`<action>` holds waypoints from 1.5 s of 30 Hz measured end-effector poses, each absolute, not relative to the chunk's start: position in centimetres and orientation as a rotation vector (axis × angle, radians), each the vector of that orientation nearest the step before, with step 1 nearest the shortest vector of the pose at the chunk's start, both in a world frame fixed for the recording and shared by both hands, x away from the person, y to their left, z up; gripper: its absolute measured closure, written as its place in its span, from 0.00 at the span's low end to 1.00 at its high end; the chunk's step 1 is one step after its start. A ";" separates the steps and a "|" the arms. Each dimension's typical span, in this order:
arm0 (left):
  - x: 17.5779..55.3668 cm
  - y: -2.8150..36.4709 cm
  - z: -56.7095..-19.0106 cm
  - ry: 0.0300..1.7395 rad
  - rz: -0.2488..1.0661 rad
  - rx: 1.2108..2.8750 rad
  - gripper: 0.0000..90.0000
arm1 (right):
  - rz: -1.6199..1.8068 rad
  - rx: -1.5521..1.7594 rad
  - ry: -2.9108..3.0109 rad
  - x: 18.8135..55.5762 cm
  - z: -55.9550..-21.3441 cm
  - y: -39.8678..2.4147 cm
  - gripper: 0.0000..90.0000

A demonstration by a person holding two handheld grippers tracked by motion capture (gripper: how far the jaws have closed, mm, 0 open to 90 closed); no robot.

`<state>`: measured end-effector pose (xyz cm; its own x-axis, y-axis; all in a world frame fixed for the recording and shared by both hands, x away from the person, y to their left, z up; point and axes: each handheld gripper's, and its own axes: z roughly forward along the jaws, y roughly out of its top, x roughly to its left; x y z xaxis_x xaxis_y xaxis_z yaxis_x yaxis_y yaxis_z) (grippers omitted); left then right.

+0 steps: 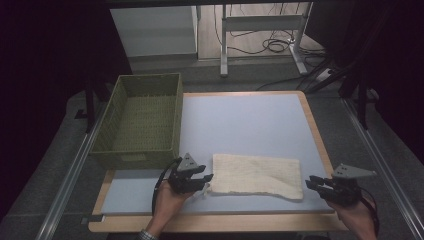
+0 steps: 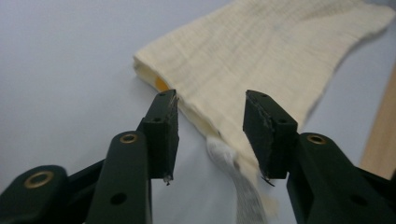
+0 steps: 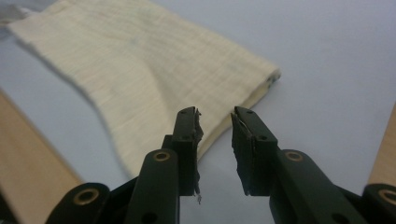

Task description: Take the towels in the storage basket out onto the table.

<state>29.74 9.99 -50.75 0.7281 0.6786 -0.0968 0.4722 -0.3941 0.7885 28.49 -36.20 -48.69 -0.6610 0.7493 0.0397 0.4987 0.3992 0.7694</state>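
A cream folded towel (image 1: 257,175) lies flat on the blue-grey mat (image 1: 245,125) near the front edge. My left gripper (image 1: 209,179) is at the towel's left end. In the left gripper view this gripper (image 2: 210,98) stands open, with the towel (image 2: 261,51) edge and a white tag (image 2: 224,156) lying between the jaws, untouched by the pads. My right gripper (image 1: 309,182) is at the towel's right end. Its jaws (image 3: 215,114) are open by a narrow gap, and the towel (image 3: 140,70) corner lies just ahead of them on the mat.
A green woven basket (image 1: 135,157) sits empty at the left, close behind my left gripper. The mat lies on a wooden board (image 1: 220,222). Metal rails (image 1: 67,175) run along both sides. A desk frame and cables (image 1: 272,45) stand beyond the table.
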 end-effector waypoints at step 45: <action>39.2 6.0 -52.6 1.014 0.329 2.135 0.70 | 0.973 1.298 2.309 43.1 -50.3 -33.5 0.87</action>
